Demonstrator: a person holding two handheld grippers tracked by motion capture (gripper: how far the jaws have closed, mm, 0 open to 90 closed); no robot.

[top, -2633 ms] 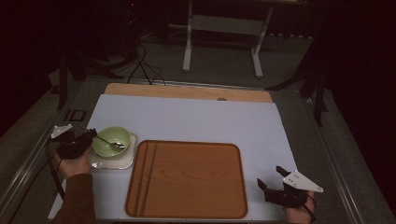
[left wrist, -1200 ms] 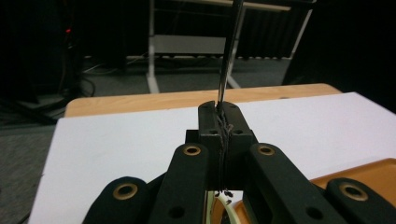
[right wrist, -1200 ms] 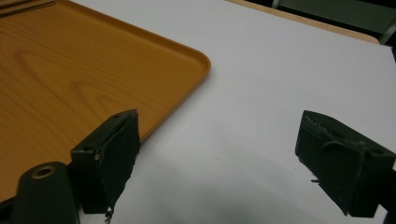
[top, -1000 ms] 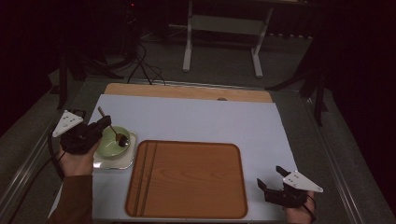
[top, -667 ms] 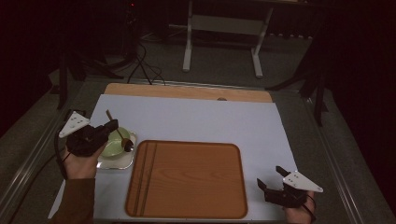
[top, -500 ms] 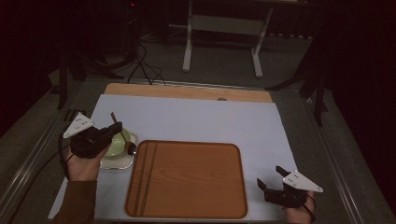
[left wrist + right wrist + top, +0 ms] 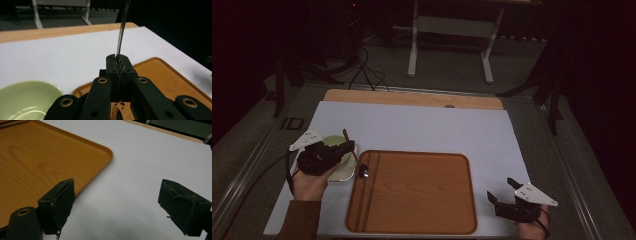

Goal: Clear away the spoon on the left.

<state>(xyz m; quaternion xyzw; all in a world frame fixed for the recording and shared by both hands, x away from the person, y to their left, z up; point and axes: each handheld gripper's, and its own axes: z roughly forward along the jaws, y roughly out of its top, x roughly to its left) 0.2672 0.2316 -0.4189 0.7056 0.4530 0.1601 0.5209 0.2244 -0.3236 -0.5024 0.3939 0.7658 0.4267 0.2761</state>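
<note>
- Left gripper [image 7: 343,148]: fingers [image 7: 111,65] clenched on the handle of a slim metal spoon [image 7: 357,160]. In the left gripper view the handle stands up out of the pads; in the high view the bowl end hangs low over the left rim of the rectangular orange wood-grain tray [image 7: 422,200].
- Spoon position relative to the tray: at its left edge, between that edge and the pale green round bowl [image 7: 333,143], which sits on a white plate [image 7: 343,171] just left of the tray.
- Risk 1: the grip is on a thin, smooth handle, held edge-on. The spoon could pivot or slide down between the pads if the hand tilts or jolts, and so land skewed or half on the tray rim.
- Risk 2: the bowl end is close to the rim; lowering here could catch the raised lip and lever the spoon out of the fingers. A shift further over the tray first looks advisable.
- Risk 3: the gripper body is near the green bowl; a careless swing back could knock it or the plate.
- Right gripper [image 7: 502,192]: fingers [image 7: 60,202] released, wide apart, nothing between them, resting on the white-covered surface [image 7: 437,130] just right of the tray's near right corner. Little hazard there.
</note>
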